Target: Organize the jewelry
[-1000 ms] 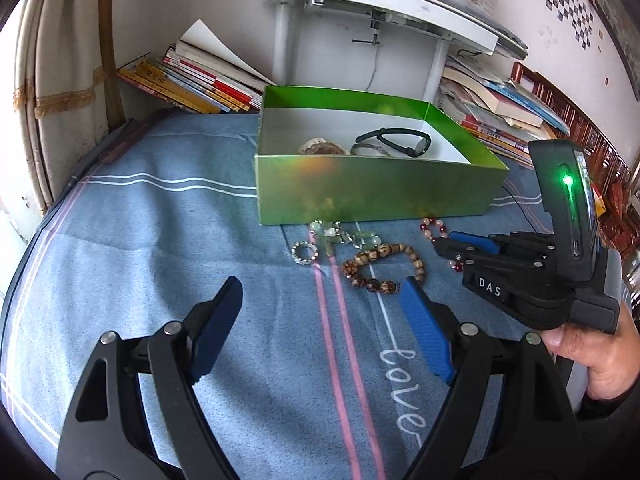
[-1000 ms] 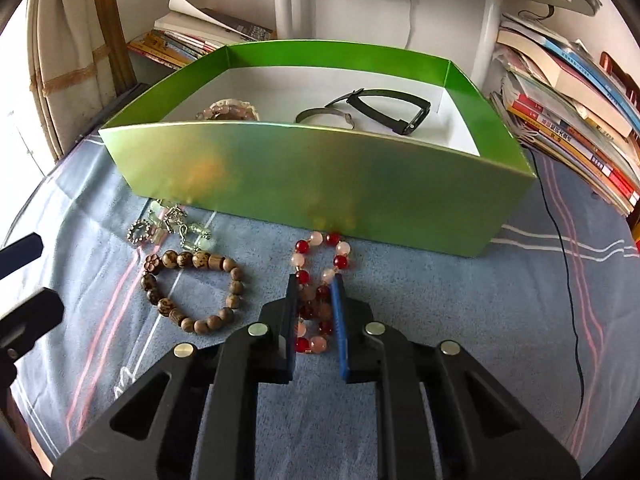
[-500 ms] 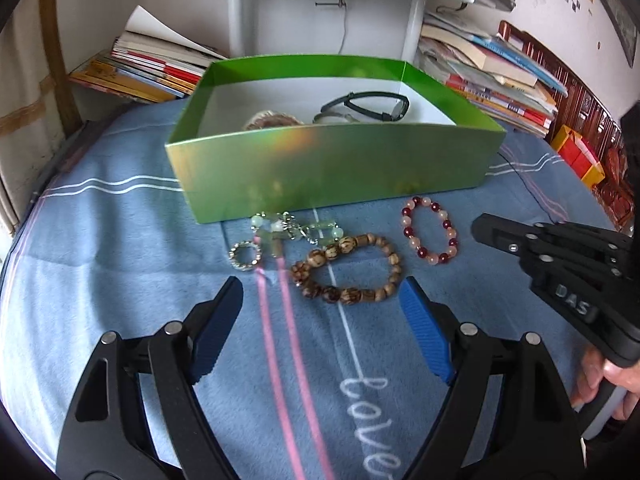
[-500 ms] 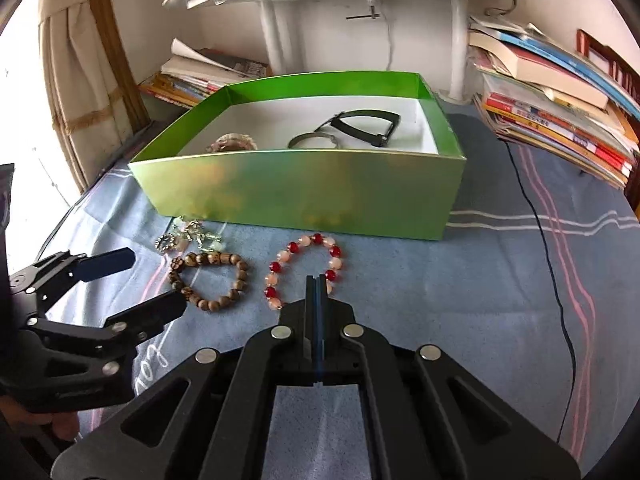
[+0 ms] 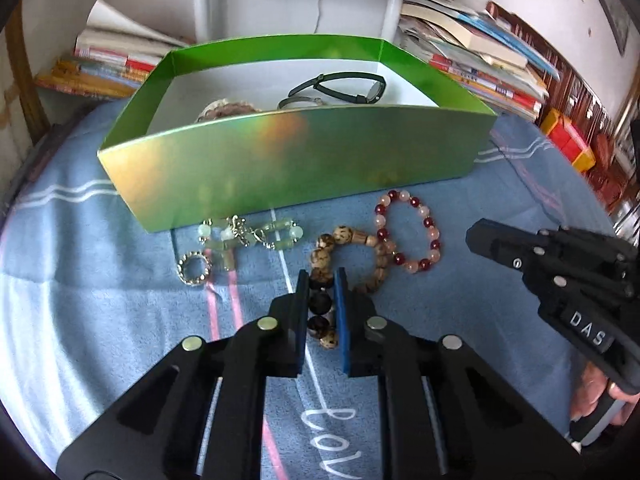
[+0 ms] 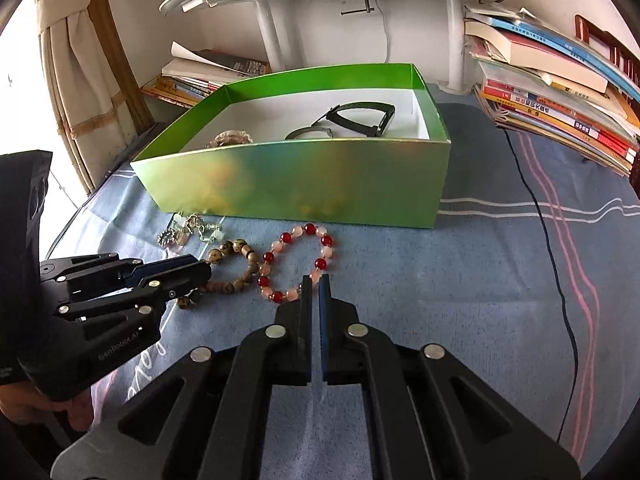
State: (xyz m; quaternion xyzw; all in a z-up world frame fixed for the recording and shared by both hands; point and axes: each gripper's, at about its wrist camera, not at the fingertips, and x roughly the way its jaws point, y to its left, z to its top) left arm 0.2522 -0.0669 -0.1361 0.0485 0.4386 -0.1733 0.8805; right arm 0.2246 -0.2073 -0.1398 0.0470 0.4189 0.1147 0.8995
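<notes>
A green box (image 5: 280,160) (image 6: 304,184) stands on the blue cloth and holds a black watch (image 5: 340,86) (image 6: 360,118), a bangle and a beaded piece. In front of it lie a pale green and silver chain with a ring (image 5: 240,244) (image 6: 188,230), a brown wooden bead bracelet (image 5: 352,252) (image 6: 232,268) and a red and pink bead bracelet (image 5: 408,236) (image 6: 298,262). My left gripper (image 5: 323,276) (image 6: 200,272) is shut on the near side of the wooden bracelet, low on the cloth. My right gripper (image 6: 316,280) (image 5: 476,236) is nearly closed and empty, just short of the red bracelet.
Stacks of books (image 6: 552,92) (image 5: 112,68) lie behind and to both sides of the box. A white stand's legs (image 6: 272,36) rise behind it. A black cable (image 6: 548,232) runs across the cloth on the right. A curtain (image 6: 76,80) hangs at far left.
My left gripper moved forward and closed on the wooden bracelet. My right gripper let go of the red bracelet, drew back and sits shut beside it.
</notes>
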